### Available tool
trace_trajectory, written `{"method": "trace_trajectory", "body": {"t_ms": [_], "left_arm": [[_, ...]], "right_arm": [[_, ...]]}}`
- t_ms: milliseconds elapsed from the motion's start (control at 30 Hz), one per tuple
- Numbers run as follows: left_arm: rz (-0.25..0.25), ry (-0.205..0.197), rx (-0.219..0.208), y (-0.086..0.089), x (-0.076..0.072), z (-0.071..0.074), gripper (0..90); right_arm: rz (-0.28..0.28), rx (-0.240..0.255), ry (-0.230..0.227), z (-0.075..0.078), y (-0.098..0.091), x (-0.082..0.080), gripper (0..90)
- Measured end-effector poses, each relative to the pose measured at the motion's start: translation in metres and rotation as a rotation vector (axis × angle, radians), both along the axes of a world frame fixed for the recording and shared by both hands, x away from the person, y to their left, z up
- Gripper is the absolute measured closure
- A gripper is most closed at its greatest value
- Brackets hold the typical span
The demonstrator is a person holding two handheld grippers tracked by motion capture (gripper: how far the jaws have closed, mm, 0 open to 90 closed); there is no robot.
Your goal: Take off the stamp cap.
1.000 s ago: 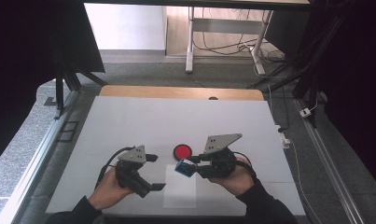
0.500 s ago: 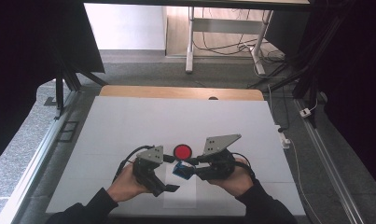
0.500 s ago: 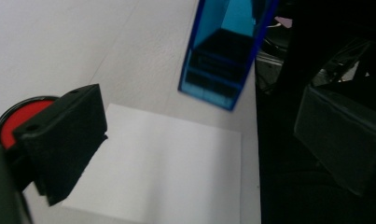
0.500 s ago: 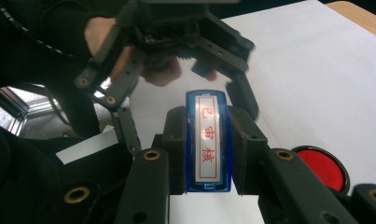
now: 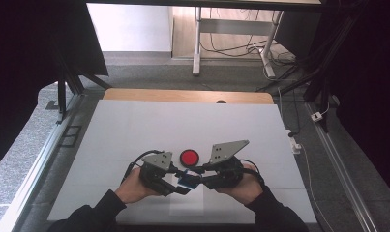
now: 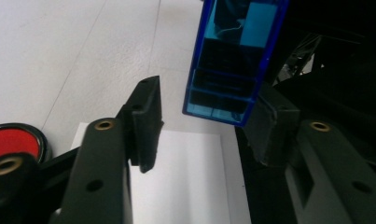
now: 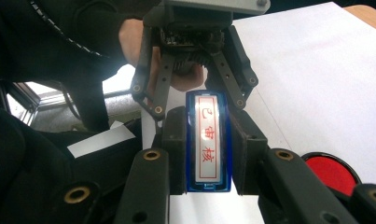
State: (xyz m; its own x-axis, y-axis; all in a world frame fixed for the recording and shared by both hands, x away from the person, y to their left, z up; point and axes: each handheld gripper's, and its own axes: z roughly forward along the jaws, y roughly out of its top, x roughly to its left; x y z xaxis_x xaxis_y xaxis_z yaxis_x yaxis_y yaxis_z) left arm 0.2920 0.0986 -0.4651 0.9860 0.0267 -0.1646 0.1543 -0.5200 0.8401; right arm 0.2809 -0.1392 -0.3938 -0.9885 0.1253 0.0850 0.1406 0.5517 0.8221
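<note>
The right gripper pinches a small blue stamp by its two long sides, above the near middle of the white table. The left gripper, just to its left, has its jaws spread around the stamp's free end. The stamp looks light, stiff and smooth, perhaps slippery plastic, so I think the flat sides are the best place to hold it.
</note>
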Motion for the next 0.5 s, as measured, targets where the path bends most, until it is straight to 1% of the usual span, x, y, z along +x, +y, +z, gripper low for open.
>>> {"method": "trace_trajectory", "body": {"t_ms": [33,67,267,400,433,467,500], "left_arm": [[-0.010,-0.001,-0.006,0.0011,-0.0001,-0.0002,53.1],[-0.010,-0.001,-0.006,0.0011,-0.0001,-0.0002,54.5],[-0.030,-0.005,-0.032,0.0020,-0.0009,-0.0017,59.5],[-0.038,-0.004,-0.033,0.0022,-0.0008,-0.0025,63.6],[-0.041,0.000,-0.038,0.0025,-0.0003,-0.0029,64.3],[-0.041,0.013,-0.056,0.0030,0.0002,-0.0035,64.8],[-0.043,0.018,-0.060,0.0032,0.0005,-0.0035,65.5]], "right_arm": [[0.002,-0.002,0.000,-0.0001,0.0002,-0.0001,70.1],[0.004,-0.003,0.000,-0.0001,0.0003,-0.0002,70.2],[0.013,-0.002,0.006,-0.0005,0.0006,-0.0004,70.1],[0.014,0.000,0.008,-0.0008,0.0004,-0.0001,70.2],[0.013,-0.001,0.008,-0.0008,0.0003,0.0000,70.1],[0.013,-0.001,0.009,-0.0008,0.0003,0.0001,70.1],[0.012,-0.001,0.008,-0.0011,0.0004,0.0001,70.1]]}}
